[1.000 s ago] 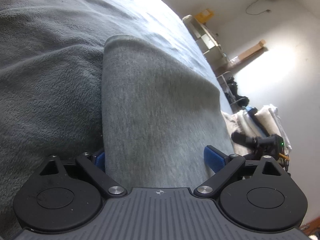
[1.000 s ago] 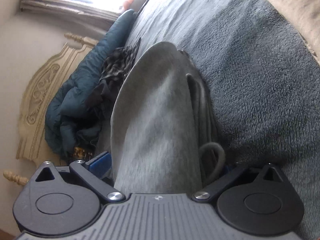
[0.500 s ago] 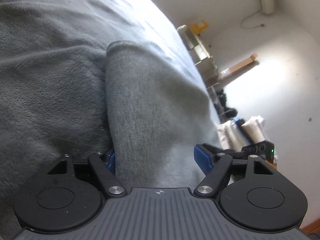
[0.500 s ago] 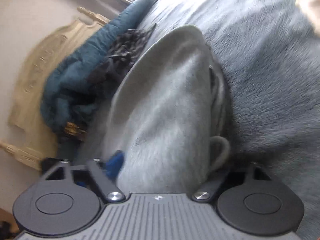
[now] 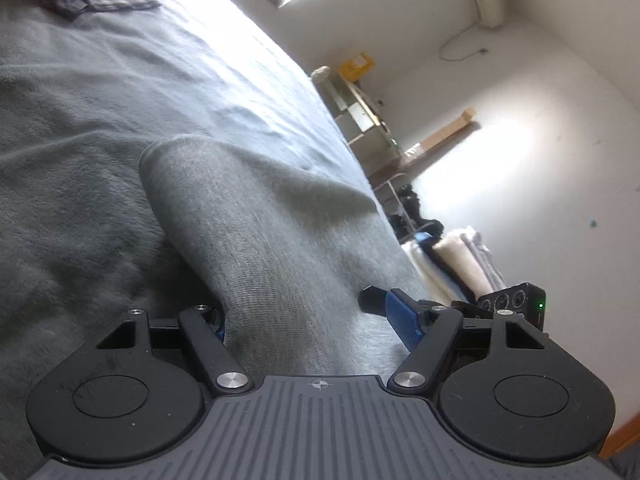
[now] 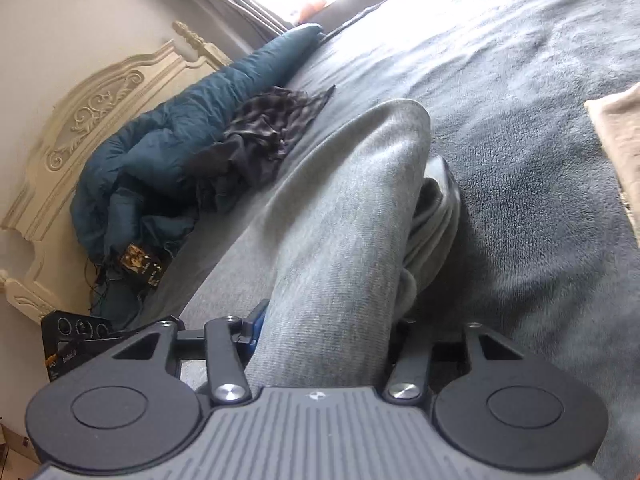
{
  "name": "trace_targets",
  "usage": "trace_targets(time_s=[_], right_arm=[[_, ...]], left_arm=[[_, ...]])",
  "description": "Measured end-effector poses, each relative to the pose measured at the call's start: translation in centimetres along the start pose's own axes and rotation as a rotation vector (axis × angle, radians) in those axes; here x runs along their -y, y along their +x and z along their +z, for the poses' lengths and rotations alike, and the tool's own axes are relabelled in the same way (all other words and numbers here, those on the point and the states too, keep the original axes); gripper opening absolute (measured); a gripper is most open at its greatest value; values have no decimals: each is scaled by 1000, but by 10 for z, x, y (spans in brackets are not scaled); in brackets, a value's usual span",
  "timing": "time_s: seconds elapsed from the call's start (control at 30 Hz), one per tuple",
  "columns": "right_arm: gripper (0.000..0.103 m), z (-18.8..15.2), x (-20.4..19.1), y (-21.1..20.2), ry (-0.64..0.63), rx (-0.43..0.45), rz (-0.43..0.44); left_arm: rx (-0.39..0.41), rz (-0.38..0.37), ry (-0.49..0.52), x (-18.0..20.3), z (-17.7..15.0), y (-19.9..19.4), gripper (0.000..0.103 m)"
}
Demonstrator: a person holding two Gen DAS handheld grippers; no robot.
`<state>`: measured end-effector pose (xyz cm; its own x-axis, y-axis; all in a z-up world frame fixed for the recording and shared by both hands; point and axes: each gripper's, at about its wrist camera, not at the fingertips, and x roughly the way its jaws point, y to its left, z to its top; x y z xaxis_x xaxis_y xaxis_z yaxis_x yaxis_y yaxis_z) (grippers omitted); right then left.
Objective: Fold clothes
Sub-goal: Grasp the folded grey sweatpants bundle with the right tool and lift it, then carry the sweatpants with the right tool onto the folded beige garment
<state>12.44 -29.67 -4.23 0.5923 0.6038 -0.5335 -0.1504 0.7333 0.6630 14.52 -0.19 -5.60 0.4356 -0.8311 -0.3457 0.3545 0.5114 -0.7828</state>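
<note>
The grey sweatpants [image 5: 280,248] lie across the bed [image 5: 100,128], their near end raised off the blanket and running back between the jaws of both grippers. In the right wrist view the same garment [image 6: 340,240] shows a folded waistband and drawstring loop bunched on its right side. The left gripper [image 5: 304,320] has its jaws partly apart with cloth filling the gap; the right-hand blue pad [image 5: 402,318] looks clear of the fabric, so I cannot tell that it grips. The right gripper [image 6: 324,340] is closing on a thick bundle of cloth, its pads hidden by it.

To do this step well, I judge that both grips should be firm before lifting further. Keep both ends level so the fold lands square, clear of the dark clothes [image 6: 260,128] and blue quilt [image 6: 160,152] by the headboard [image 6: 80,112].
</note>
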Motion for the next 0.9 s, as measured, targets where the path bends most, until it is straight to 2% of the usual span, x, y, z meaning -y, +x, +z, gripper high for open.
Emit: trace_targets(time_s=[0.17, 0.3, 0.5, 0.67, 0.9], right_arm=[[53, 4, -6, -37, -30, 45, 30], [53, 19, -3, -81, -43, 101, 43], [53, 55, 17, -158, -82, 174, -43], [53, 78, 44, -202, -103, 201, -163], [53, 92, 86, -217, -129, 173, -275]], left_arm=[[-9, -39, 55, 35, 5, 3, 72], [-19, -89, 111, 72, 16, 27, 72], [-82, -151, 160, 121, 26, 102, 72], [-141, -185, 169, 143, 23, 172, 72], [-220, -190, 147, 139, 13, 234, 72]])
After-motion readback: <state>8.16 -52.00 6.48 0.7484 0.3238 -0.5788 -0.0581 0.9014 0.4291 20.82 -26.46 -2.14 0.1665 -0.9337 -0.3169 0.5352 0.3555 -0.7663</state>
